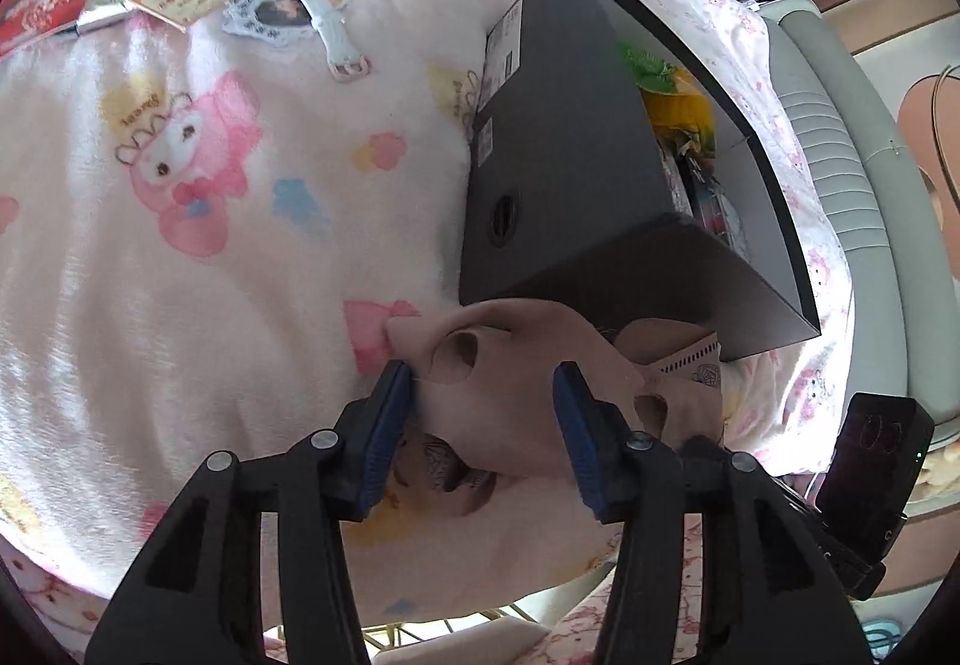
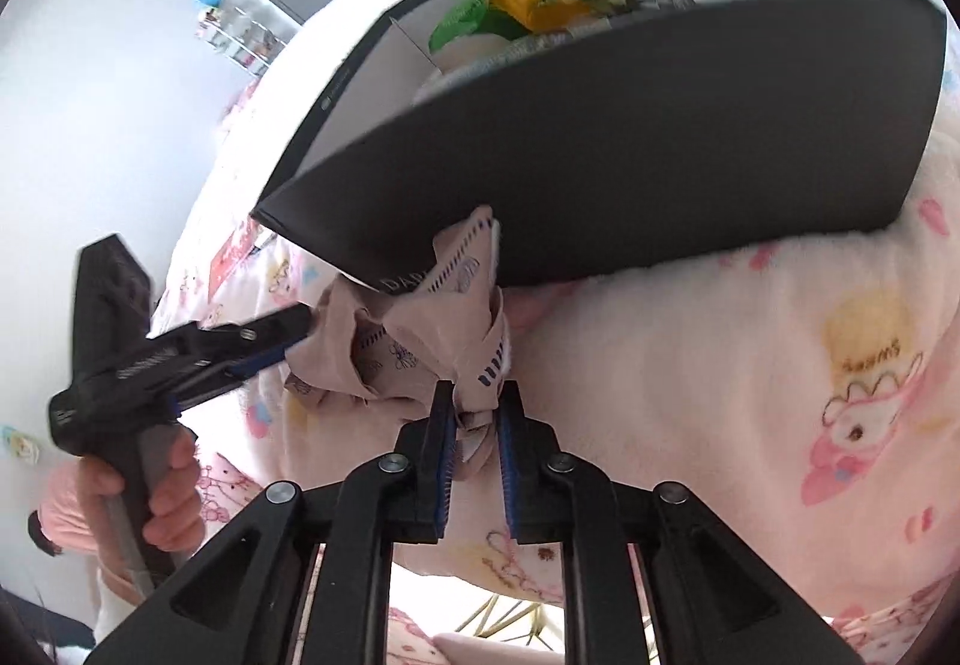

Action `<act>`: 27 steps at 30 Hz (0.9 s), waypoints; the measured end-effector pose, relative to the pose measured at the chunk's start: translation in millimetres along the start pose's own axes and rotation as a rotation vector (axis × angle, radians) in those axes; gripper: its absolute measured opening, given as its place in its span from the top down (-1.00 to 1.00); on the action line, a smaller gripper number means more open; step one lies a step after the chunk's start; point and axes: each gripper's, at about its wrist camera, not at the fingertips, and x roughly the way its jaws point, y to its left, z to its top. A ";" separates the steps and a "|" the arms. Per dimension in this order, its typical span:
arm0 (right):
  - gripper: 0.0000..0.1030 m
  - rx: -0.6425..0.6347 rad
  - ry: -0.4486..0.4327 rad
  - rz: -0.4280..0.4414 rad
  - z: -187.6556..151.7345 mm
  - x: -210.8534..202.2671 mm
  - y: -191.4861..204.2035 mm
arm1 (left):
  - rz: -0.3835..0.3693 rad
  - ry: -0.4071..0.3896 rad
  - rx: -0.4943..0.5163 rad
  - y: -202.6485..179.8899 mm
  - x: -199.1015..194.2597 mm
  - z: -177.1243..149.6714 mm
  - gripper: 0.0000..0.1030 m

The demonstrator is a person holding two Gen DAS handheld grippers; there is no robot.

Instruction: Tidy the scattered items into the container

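The right claw pinches one end of the beige mask, which lies bunched against the black box wall on the bed. The left claw gapes wide around it without pressing, so a lift may snag the mask on the box wall or drop it onto the bed.
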 end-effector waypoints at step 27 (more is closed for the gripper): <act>0.82 -0.094 -0.368 0.104 71.0 -103.3 2.1 | -0.168 -0.231 0.329 -163.2 -56.7 52.1 0.91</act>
